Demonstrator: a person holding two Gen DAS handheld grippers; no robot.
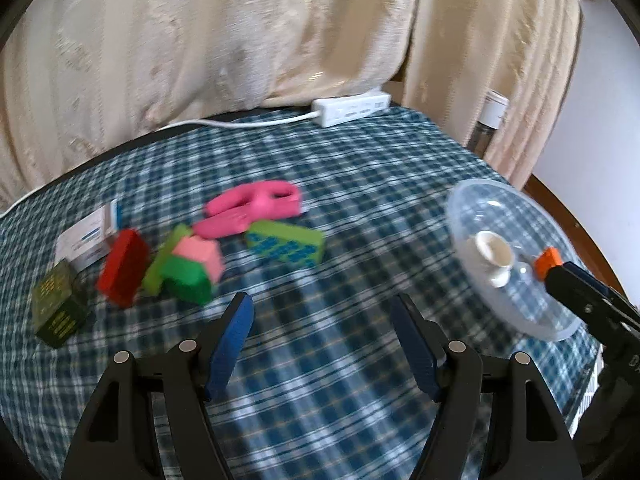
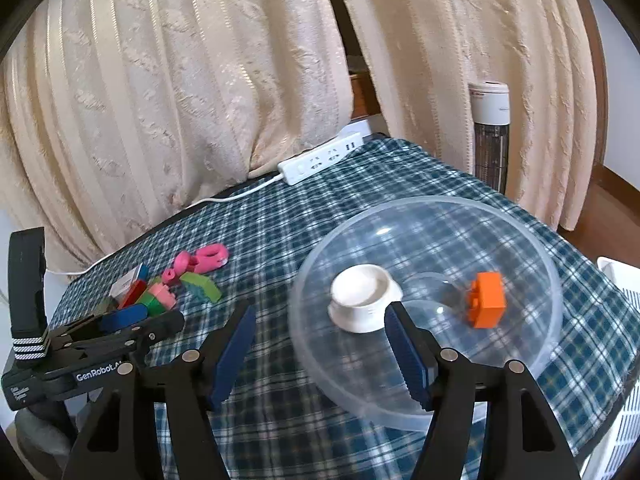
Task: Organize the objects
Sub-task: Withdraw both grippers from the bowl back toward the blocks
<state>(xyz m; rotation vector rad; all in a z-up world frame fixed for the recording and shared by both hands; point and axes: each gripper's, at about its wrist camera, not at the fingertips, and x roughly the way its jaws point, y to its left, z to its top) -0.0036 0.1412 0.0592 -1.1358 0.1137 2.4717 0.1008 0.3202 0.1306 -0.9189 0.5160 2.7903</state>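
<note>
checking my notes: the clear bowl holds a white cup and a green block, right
Not quite: the block in the clear bowl is orange, not green. The white cup is in there beside it, as the right wrist view shows. The green blocks lie in the pile on the tablecloth.

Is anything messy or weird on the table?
Yes. The toy blocks lie jumbled in a heap on the checked cloth, some tipped on edge. Only the white cup and orange block sit in the clear bowl.
</note>
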